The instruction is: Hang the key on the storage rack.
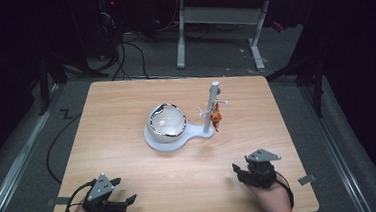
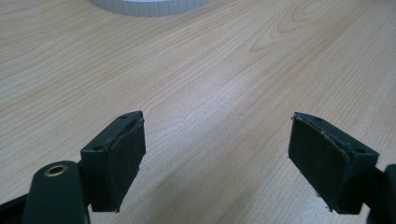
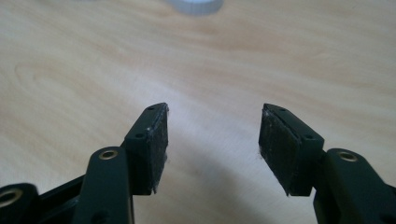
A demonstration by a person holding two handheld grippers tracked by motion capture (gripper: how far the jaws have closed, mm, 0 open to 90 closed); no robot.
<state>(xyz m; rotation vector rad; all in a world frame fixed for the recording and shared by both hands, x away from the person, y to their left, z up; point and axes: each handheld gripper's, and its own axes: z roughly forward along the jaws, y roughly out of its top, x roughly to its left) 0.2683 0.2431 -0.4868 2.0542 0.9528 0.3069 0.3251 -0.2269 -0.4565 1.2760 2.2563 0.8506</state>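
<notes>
Nothing readable is showing in any of the three views: no text, label, brand, number or sign.
</notes>
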